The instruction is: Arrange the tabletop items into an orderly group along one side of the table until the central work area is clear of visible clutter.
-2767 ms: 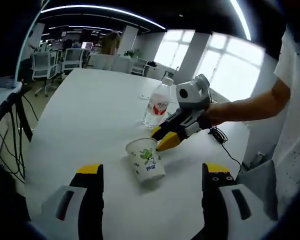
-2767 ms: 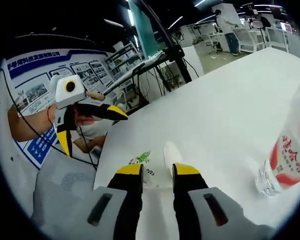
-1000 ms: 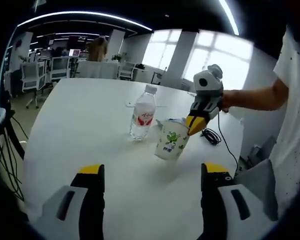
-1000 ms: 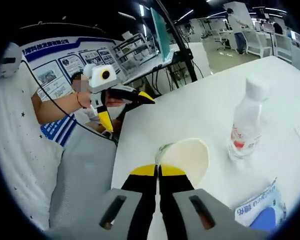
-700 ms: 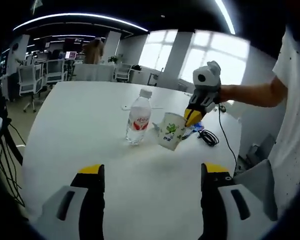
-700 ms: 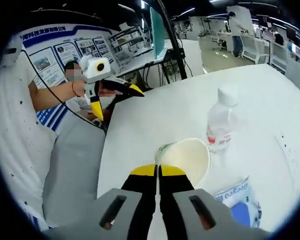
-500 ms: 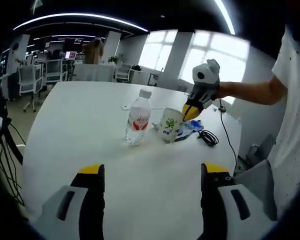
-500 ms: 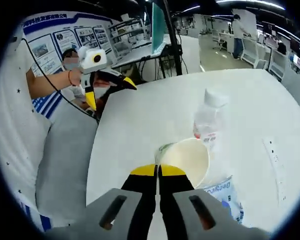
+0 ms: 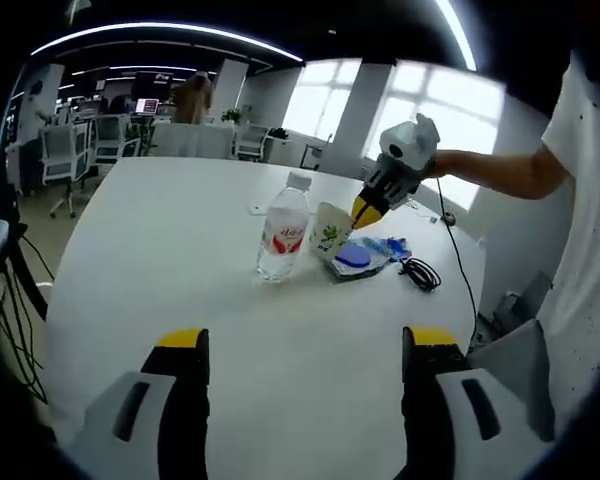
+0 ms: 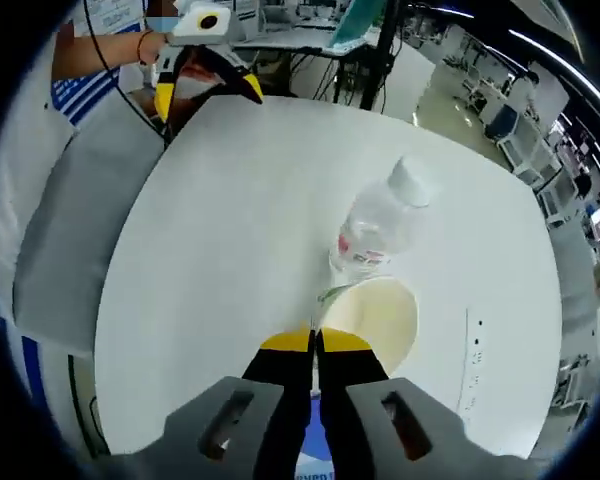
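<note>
My right gripper [image 10: 315, 342] is shut on the rim of a white paper cup [image 10: 376, 318] with a green leaf print. In the left gripper view that cup [image 9: 327, 232] hangs tilted just right of a clear water bottle [image 9: 283, 238] with a red label, the right gripper [image 9: 366, 209] pinching its rim. A blue and white packet [image 9: 358, 257] lies on the table right under the cup. My left gripper [image 9: 302, 345] stands open near the front of the white table [image 9: 180, 260], with nothing between its jaws. The bottle [image 10: 374, 229] stands just beyond the cup in the right gripper view.
A black cable [image 9: 418, 273] lies coiled right of the packet. A white power strip [image 10: 473, 358] lies near the table's far edge. A person's arm [image 9: 500, 179] reaches in from the right. Office chairs [image 9: 85, 143] stand beyond the table.
The right gripper carried the cup up and farther back, to hang beside the bottle and above the packet. The left gripper stayed open and still.
</note>
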`<state>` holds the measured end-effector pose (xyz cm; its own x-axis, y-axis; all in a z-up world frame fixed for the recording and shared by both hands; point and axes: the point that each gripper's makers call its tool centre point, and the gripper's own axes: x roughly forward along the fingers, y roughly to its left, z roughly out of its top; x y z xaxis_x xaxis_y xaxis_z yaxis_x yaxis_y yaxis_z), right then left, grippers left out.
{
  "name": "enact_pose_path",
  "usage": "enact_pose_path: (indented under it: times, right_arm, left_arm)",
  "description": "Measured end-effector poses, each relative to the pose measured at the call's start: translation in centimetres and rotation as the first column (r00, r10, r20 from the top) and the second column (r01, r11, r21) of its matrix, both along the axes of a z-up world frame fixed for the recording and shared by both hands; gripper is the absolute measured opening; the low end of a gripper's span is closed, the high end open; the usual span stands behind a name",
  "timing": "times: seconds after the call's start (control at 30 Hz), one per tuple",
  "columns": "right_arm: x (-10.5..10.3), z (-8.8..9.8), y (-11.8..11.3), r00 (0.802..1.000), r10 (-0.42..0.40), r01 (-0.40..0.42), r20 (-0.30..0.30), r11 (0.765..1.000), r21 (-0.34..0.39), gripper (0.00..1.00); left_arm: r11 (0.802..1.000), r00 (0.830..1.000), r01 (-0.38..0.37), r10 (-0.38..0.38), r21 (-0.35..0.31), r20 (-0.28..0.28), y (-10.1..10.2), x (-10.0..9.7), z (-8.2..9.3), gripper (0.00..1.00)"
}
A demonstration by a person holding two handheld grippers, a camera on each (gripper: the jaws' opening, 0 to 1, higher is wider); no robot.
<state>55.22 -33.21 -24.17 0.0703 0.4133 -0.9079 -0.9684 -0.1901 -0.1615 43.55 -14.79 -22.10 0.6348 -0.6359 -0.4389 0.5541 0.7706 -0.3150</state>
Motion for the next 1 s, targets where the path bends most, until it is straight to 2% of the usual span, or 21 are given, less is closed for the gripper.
enact_pose_path:
  times: [0.2, 0.47, 0.77, 1.0]
  right_arm:
    - [0.7, -1.7, 0.0, 0.995, 0.089, -0.086, 0.046, 0.994, -0.065, 0.0]
    - [1.0, -2.7, 0.6, 0.99, 0.136, -0.133, 0.033, 0.988, -0.084, 0.0]
    - [1.2, -4.1, 0.6, 0.981, 0.186, -0.179, 0.046, 0.975, -0.129, 0.0]
    - [1.2, -4.4, 0.6, 0.98, 0.194, -0.185, 0.05, 0.973, -0.136, 0.0]
  left_arm:
    - [1.0, 1.0, -0.006, 0.006, -0.008, -0.013, 0.0, -0.2, -0.6, 0.8]
    - [1.0, 1.0, -0.016, 0.015, -0.014, -0.026, 0.1, -0.2, -1.2, 0.8]
    - [1.0, 0.999, -0.015, 0.015, -0.014, -0.034, 0.0, -0.1, -1.4, 0.8]
    - [1.0, 0.999, -0.014, 0.013, -0.013, -0.038, -0.1, -0.1, -1.5, 0.8]
